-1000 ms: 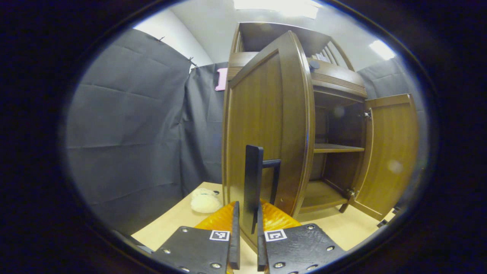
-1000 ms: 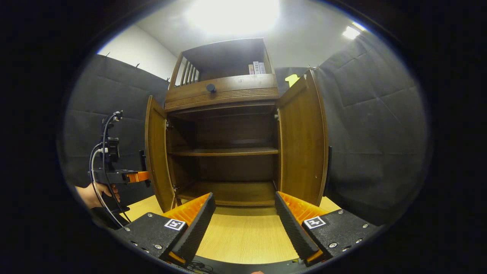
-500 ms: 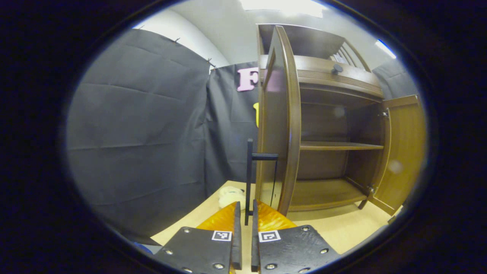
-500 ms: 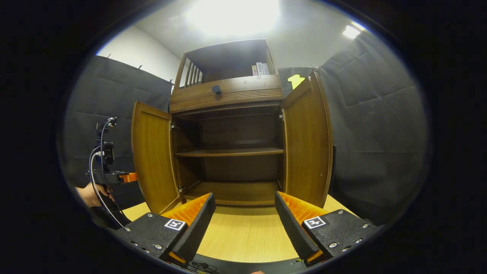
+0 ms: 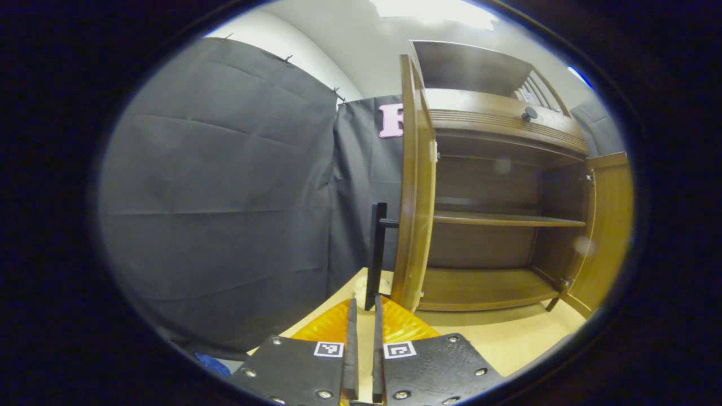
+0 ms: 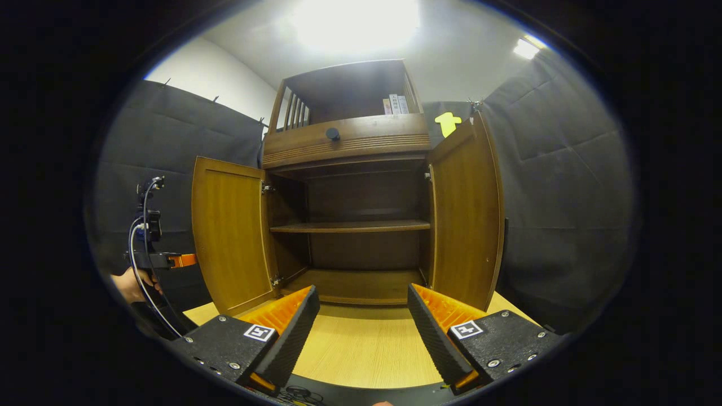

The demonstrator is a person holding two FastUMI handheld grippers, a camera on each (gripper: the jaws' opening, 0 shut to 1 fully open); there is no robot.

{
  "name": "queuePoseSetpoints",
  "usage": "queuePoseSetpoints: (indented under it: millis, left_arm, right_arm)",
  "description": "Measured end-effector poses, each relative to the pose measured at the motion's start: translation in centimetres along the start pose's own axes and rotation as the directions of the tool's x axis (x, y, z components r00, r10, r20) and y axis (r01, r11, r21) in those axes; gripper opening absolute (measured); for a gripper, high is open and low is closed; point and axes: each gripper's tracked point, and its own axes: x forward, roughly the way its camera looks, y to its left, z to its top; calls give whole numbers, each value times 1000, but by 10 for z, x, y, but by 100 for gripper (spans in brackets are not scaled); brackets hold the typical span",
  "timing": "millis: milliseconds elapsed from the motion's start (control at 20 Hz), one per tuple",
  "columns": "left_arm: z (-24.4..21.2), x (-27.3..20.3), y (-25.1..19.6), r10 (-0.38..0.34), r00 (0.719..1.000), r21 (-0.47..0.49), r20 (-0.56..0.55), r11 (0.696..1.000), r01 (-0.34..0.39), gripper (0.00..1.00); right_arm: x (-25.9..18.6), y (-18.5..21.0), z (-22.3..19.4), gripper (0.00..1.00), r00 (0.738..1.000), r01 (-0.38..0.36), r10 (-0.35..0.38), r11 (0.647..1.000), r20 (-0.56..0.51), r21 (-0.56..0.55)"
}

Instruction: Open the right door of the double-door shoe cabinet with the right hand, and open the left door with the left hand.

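Left gripper view is looking along the left claw (image 5: 362, 361), whose fingers are standing nearly closed with only a narrow slit between them; the black bar handle (image 5: 377, 256) of the left door (image 5: 414, 192) is rising just beyond the tips, and whether the pads are pressing on its lower end cannot be told, since the bar is ending about where the fingertips begin. The claw is lining up with the handle because the handle is the only pulling point on that door, and the door is presenting its edge to this camera because it is swung well out from the shoe cabinet (image 5: 496, 169). Right gripper view is showing the right claw (image 6: 364, 332) spread wide and holding nothing, hovering over the worktop (image 6: 361, 344) in front of the cabinet and well apart from the right door (image 6: 465, 217); that door is standing open at the right, so no grip on it appears to be needed. In the same view the left door is standing open at the left, with a hand (image 6: 131, 285) holding the other claw just beside its outer face. Both doors are exposing the middle shelf (image 6: 350, 226), so the task appears to be essentially complete, with release of the left handle judged as the remaining step.
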Motion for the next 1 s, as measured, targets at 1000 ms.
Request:
queuePoseSetpoints:
  millis: [1000]
  left_arm:
    - [31, -18, -32, -159, 982, 17, 98, 987, 158, 14]
  right_arm:
    - [-14, -19, 18, 96, 997, 61, -59, 997, 50, -38]
